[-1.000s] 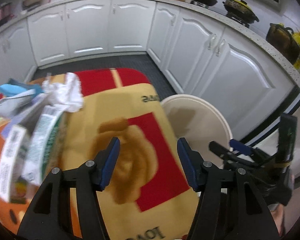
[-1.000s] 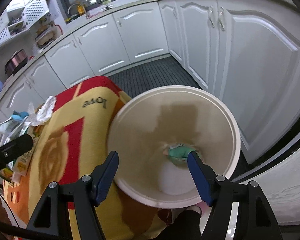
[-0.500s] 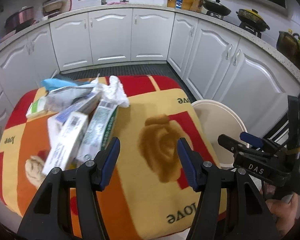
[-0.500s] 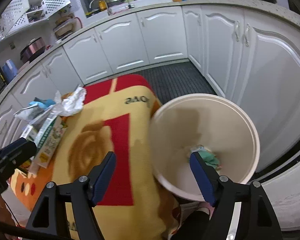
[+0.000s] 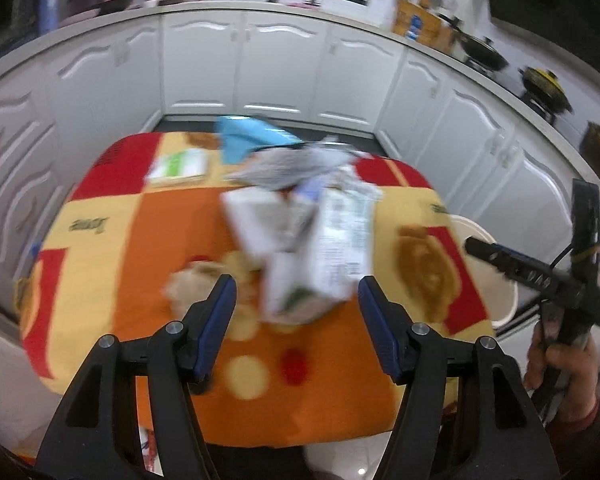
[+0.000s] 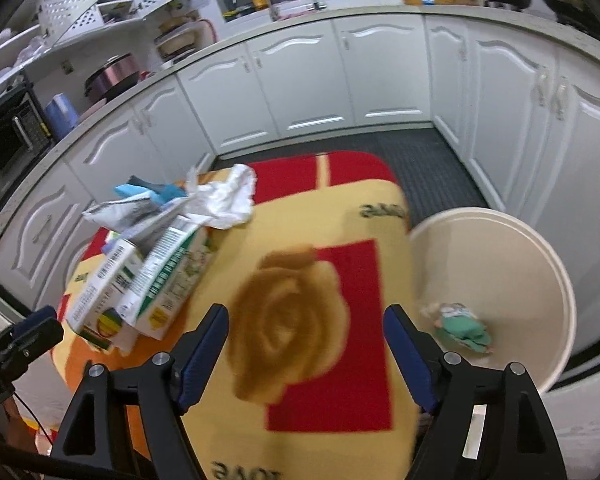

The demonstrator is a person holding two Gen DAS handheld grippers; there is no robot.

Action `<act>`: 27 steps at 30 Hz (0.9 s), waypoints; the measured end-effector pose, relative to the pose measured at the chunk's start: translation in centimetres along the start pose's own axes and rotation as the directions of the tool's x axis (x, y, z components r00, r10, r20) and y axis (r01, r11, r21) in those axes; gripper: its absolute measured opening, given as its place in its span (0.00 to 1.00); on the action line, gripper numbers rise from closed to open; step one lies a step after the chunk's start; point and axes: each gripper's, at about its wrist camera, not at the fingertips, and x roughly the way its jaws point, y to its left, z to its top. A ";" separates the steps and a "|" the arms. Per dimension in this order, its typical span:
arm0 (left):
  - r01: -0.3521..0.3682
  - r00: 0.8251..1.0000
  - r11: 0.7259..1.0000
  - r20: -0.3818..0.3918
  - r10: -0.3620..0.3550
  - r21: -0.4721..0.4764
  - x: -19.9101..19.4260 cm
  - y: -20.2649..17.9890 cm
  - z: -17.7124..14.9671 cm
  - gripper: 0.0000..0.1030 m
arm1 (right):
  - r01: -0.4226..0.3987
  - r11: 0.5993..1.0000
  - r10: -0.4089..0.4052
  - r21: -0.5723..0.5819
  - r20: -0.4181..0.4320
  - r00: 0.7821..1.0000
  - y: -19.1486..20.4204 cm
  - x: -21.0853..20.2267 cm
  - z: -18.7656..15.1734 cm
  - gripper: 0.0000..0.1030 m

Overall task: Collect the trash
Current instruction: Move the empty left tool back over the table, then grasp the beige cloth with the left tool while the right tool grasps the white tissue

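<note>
Left hand-held gripper (image 5: 296, 300): jaws have just been opening, about half spread, holding nothing, with the near end of the white-and-green printed cardboard carton (image 5: 332, 248) straight ahead between the fingertips, not pinched. Carton tops the trash pile mid-counter on the orange-red-yellow patterned cloth (image 5: 148, 240), long axis running away from me. Right hand-held gripper (image 6: 306, 334), also just opening, wide and empty, sits nearer the round cream plastic bin (image 6: 540, 256), so left is closer.
</note>
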 end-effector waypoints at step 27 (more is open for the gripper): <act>0.006 0.995 0.999 -0.099 -0.010 -0.043 8.8 6.7 0.0 0.60 | -0.140 0.990 0.133 -0.019 -0.203 0.970 6.2 18.3 10.4 0.31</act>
